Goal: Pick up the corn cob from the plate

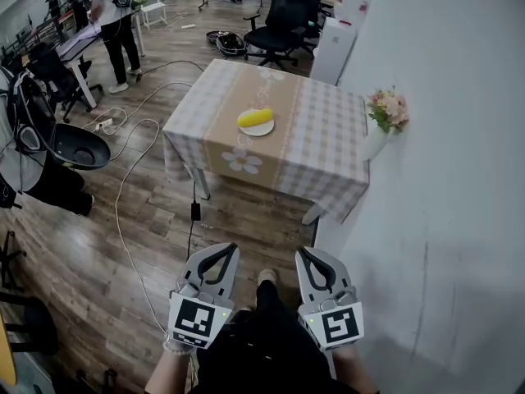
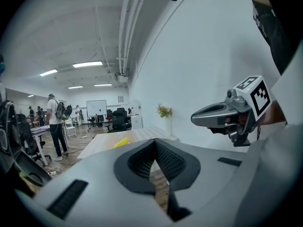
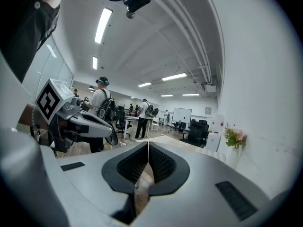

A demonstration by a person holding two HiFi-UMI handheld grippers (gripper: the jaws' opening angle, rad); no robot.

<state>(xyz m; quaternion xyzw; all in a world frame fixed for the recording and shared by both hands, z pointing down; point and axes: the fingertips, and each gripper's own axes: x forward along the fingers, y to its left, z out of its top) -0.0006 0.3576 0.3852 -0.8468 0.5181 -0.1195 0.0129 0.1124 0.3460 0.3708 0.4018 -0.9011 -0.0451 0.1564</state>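
A yellow corn cob (image 1: 255, 119) lies on a white plate (image 1: 257, 130) in the middle of a checked-cloth table (image 1: 320, 150), well ahead of me. In the left gripper view the corn cob (image 2: 121, 142) shows small above the table. My left gripper (image 1: 227, 249) and right gripper (image 1: 304, 254) are held side by side low in the head view, over the wooden floor and well short of the table. Both are shut with nothing between their jaws. The left gripper view looks along its own left gripper (image 2: 155, 141); the right gripper view along its right gripper (image 3: 148, 144).
A vase of pink flowers (image 1: 387, 112) stands at the table's right edge by the white wall (image 1: 443, 138). Cables (image 1: 123, 212) trail over the floor on the left. An office chair (image 1: 279, 23) stands behind the table, and a person (image 1: 115, 23) stands far left.
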